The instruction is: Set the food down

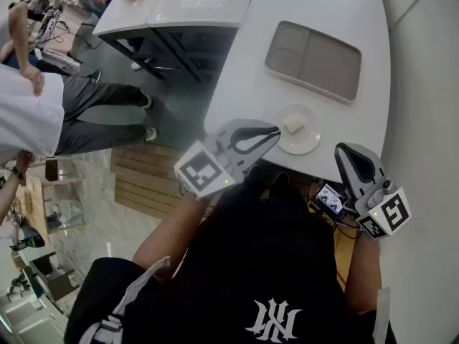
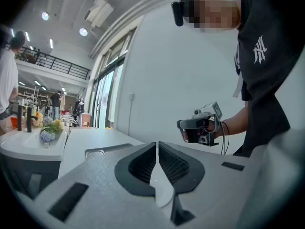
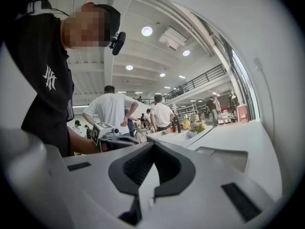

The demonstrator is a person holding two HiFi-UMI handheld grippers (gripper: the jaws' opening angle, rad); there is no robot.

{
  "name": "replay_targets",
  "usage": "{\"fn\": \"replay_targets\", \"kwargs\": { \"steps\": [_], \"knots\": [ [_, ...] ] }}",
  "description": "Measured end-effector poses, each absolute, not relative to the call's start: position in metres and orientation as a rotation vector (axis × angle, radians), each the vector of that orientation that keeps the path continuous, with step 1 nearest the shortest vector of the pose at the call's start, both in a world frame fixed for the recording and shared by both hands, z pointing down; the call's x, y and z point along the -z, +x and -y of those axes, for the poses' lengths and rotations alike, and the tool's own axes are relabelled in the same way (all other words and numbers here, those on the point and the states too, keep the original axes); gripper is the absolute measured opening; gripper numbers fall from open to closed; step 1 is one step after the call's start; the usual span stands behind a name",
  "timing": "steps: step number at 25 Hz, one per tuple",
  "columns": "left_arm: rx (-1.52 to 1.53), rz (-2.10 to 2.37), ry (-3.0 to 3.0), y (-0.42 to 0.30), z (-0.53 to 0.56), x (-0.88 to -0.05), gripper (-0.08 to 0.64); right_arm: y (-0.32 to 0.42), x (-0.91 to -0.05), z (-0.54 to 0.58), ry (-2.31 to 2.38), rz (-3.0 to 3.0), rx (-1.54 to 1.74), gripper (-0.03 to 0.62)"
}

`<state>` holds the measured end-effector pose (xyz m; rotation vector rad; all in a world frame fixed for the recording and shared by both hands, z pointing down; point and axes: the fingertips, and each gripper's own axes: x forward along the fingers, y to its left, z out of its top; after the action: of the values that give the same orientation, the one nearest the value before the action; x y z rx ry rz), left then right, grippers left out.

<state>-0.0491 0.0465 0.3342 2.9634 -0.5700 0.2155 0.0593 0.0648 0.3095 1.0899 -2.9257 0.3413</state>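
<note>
White covers most of the scene: a white table (image 1: pixel 323 20) carries a small white plate (image 1: pixel 310 143) near its front edge, and on that plate lies a pale, blocky piece of food (image 1: pixel 293 125). Beyond it, well apart, sits a grey tray (image 1: pixel 313 61) with nothing in it. The food rests on the plate with no jaw touching it, so the setting-down looks done, unless the tray was the intended place, which these pictures cannot settle. The left gripper (image 1: pixel 272 136) hovers just beside the plate's near-left rim with its jaws pressed together and nothing between them, and the left gripper view confirms this, its ribbed pads meeting along a thin seam. The right gripper (image 1: pixel 343 151) hangs off the table's front right corner, near the plate but not touching it. Its jaws are likewise closed on nothing, as the right gripper view shows. What remains, by my reading, is at most drawing both tools back. As for writing, the person's black shirt (image 1: pixel 215 278) bears a white monogram (image 1: pixel 275 319) of interlocked letters, probably an N over a Y, though the steep angle makes that uncertain. Each gripper's cube carries a black-and-white square marker (image 1: pixel 204 170), which is a pattern and not text. No label can be made out on the plate, tray or food.
</note>
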Motion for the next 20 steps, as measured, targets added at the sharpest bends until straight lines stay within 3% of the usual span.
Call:
{"fn": "replay_targets", "kwargs": {
  "steps": [14,20],
  "knots": [
    [-0.245,0.512,2.934,-0.038,-0.043,-0.345,0.018,0.070,-0.308,-0.059,1.138,2.889,-0.312,0.003],
    [-0.375,0.467,2.866,-0.036,-0.033,-0.381,0.020,0.082,-0.342,-0.049,1.108,2.825,-0.592,0.006]
  ]
}}
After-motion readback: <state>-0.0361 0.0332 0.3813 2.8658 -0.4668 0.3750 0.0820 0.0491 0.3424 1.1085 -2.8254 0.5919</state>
